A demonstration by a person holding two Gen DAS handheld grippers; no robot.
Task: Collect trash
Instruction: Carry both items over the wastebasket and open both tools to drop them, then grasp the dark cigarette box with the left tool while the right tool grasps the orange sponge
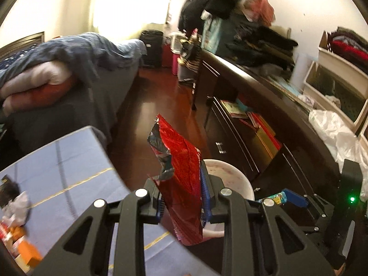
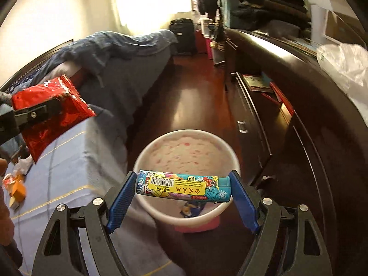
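My left gripper [image 1: 184,200] is shut on a crumpled red snack wrapper [image 1: 179,168], held upright over the table edge; the wrapper also shows at the left of the right wrist view [image 2: 53,112]. My right gripper [image 2: 181,191] is shut on a teal lighter-shaped packet [image 2: 184,187] with a yellow label, held crosswise just above a white trash bin [image 2: 147,151] on the floor. The bin [image 1: 241,181] lies behind the left gripper, with the right gripper and packet [image 1: 280,197] to its right. A blue scrap [image 2: 192,208] lies inside the bin.
A blue-clothed table [image 1: 69,172] at left carries orange packaging [image 1: 25,250] and crumpled paper [image 1: 18,204]. A bed [image 1: 69,69] stands behind it. A dark dresser [image 1: 276,115] with a white plastic bag [image 1: 333,128] runs along the right. Red-brown floor [image 1: 161,105] lies between.
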